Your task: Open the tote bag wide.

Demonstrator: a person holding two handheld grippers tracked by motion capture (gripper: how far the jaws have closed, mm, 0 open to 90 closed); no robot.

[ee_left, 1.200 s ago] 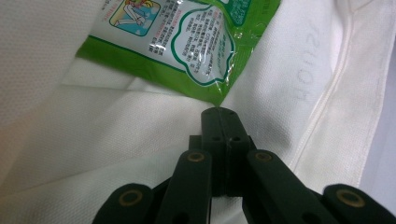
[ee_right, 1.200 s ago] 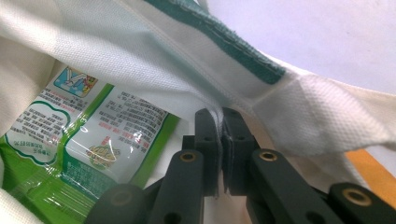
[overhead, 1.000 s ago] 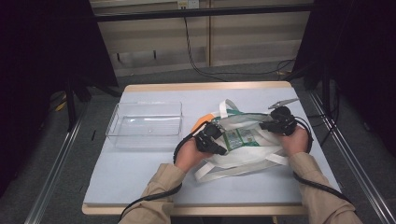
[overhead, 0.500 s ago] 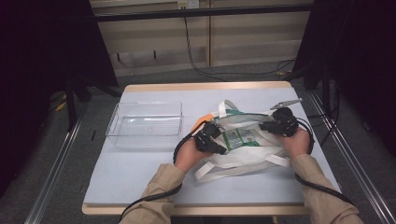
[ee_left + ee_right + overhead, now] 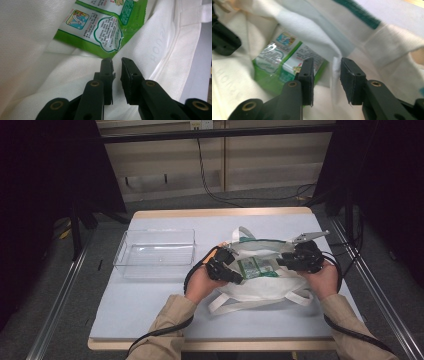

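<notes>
A white cloth tote bag (image 5: 270, 287) lies on the table with its mouth spread between my two grippers. Inside it lies a green snack packet (image 5: 255, 267). My left gripper (image 5: 235, 276) sits at the mouth's left side. Its jaws (image 5: 117, 61) have just been opening; a narrow gap shows between them with nothing in it, just short of the packet (image 5: 100, 32). My right gripper (image 5: 282, 261) is at the mouth's right side. Its jaws (image 5: 327, 62) have also just been opening, and a fold of the bag's edge (image 5: 335, 66) stands loosely between them. The packet (image 5: 277, 65) lies beyond.
A clear plastic tray (image 5: 156, 252) stands left of the bag. The bag's straps (image 5: 235, 302) trail toward the table's near edge. Metal rails run along both sides of the table. The left gripper (image 5: 223, 40) also shows in the right gripper view.
My right hand has shifted slightly toward the near side. The left hand, bag and packet stay about where they were.
</notes>
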